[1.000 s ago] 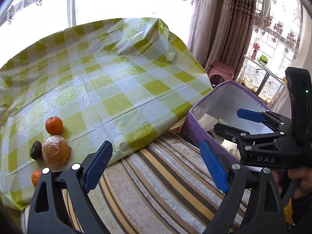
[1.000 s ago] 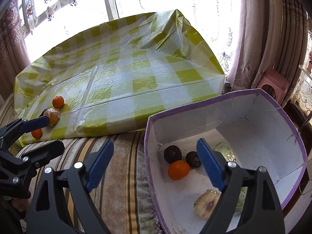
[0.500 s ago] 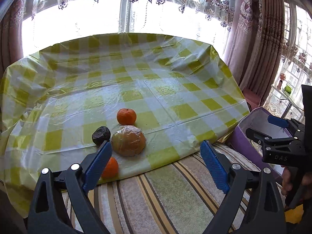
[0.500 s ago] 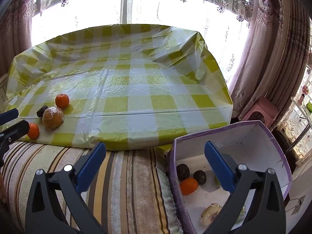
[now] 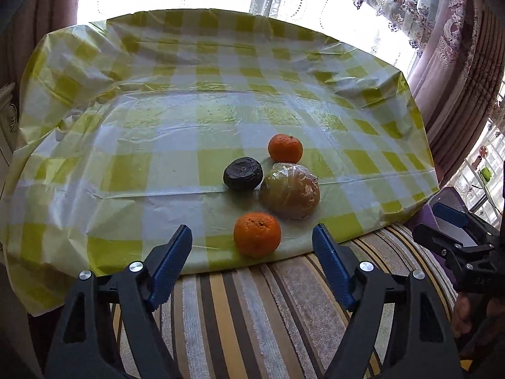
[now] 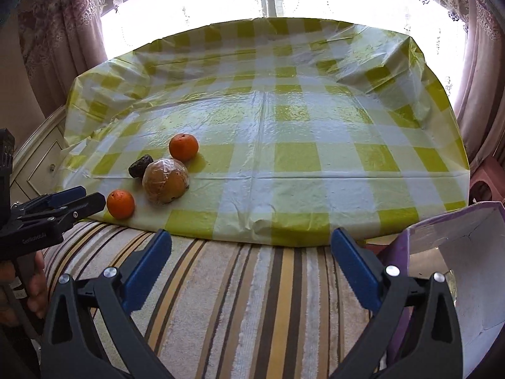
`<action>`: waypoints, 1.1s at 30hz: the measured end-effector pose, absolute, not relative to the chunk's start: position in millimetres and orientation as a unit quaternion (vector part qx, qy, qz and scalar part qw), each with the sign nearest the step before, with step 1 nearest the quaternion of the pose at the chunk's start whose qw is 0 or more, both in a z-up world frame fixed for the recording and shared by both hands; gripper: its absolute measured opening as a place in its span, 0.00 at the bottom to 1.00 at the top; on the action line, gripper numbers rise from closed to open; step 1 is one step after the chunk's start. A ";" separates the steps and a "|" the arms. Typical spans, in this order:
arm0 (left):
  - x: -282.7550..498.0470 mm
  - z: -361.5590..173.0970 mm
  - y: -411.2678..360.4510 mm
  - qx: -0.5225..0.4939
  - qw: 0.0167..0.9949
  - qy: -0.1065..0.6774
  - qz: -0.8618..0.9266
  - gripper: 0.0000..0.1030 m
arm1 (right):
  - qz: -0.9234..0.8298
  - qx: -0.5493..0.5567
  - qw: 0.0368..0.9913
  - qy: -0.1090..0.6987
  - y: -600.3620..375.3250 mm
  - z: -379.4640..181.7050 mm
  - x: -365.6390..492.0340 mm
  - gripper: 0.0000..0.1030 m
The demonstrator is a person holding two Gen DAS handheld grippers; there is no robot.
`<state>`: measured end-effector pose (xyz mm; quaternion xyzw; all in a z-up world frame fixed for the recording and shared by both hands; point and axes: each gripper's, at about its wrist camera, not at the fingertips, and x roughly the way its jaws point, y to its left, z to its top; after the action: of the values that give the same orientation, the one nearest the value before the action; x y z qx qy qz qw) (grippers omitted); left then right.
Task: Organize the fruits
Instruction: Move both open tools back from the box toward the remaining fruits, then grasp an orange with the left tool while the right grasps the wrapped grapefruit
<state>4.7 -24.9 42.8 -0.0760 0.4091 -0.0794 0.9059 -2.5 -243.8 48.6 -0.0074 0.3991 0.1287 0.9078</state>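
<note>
We hold left gripper (image 5: 252, 246) jaws wide, empty, low centre frame, near round orange tangerine (image 5: 257, 234). Beyond: plastic-wrapped brownish fruit (image 5: 290, 191), dark wrinkled fruit (image 5: 243, 173), second tangerine (image 5: 285, 148) on yellow-checked plastic cloth (image 5: 157, 145). Right gripper (image 6: 251, 246) jaws wide, empty; purple-edged cardboard box (image 6: 467, 240) lower right.

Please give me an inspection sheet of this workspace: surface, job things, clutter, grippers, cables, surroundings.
Surface: checked yellow plastic cloth, wrinkled, over a striped cover.
Job's things: near orange, far orange, dark wrinkled fruit, plastic-wrapped fruit, all clustered on the cloth; purple box at right, contents not visible.
Clutter: nothing seen.
Grippers: left gripper open, empty, facing the near orange; right gripper open, empty.
Cables: nothing seen.
Surroundings: bright window, patterned curtains.
</note>
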 end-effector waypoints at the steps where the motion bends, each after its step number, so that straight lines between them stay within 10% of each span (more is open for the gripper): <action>1: 6.8 40.1 -24.9 -0.078 0.903 0.415 -0.082 0.68 | 0.130 -0.015 0.907 0.399 -238.2 47.6 -1.3 0.98; 33: 28.3 16.1 -14.7 -0.113 0.886 0.441 -0.088 0.35 | 0.189 -0.051 0.887 0.418 -154.8 28.7 62.4 0.98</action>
<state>28.3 -14.7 16.1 -0.1133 0.4409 -0.0882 0.8860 62.4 -154.8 28.7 -0.0508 0.4178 0.1886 0.8873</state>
